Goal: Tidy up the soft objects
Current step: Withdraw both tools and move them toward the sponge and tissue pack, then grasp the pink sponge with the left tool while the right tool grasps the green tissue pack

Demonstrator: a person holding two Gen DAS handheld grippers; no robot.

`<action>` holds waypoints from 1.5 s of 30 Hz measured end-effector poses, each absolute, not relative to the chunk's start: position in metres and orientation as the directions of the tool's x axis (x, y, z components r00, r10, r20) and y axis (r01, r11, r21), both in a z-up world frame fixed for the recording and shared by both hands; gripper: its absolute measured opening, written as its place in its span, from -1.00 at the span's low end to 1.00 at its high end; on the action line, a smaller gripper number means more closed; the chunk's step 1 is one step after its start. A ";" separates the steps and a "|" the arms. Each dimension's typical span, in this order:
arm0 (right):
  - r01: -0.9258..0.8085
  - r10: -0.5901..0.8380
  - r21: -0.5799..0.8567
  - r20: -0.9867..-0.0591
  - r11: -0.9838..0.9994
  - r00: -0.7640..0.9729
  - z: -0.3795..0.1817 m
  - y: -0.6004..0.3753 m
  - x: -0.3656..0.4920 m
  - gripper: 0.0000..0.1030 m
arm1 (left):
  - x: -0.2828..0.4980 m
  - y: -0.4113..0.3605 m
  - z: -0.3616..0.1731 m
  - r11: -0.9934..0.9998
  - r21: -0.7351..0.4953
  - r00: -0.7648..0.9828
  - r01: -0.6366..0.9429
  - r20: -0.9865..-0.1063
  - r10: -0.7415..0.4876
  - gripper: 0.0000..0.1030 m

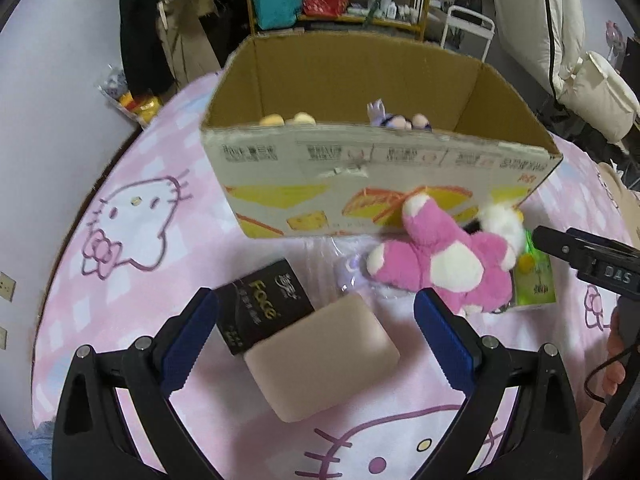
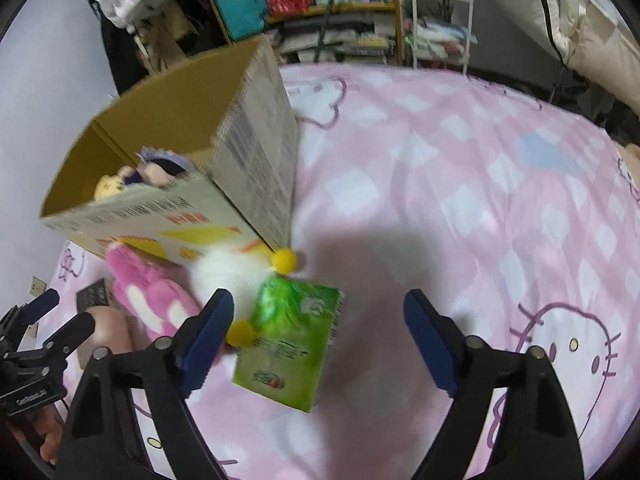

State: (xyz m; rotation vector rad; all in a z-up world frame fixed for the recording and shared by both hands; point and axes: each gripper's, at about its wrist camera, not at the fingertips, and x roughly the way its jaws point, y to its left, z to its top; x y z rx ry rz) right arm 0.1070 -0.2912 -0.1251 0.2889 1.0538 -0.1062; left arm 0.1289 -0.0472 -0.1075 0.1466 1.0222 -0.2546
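Both grippers, left and right, hang wide and empty over the bed, poised to load toys into the box.

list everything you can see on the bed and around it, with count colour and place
cardboard box: 1, brown with yellow print, open, on the bed
plush toys in box: at least 2, yellow and purple, only tops show
pink plush toy: 1, pink and white, lying against the box front
green packet: 1, green, beside the plush, under the right tongs
black box: 1, black with gold lettering, in front of the cardboard box
beige pad: 1, beige, between the left tongs' fingers, overlapping the black box
bedsheet: 1, pink check with cat print
shelf: 1, yellow frame, behind the bed
left tongs: open
right tongs: open
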 end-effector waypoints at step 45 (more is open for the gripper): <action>0.214 0.078 0.147 -0.950 0.966 0.302 -0.163 -0.275 0.113 0.82 | 0.118 -0.039 -0.133 0.968 -0.024 0.384 0.252 -0.915 -0.123 0.45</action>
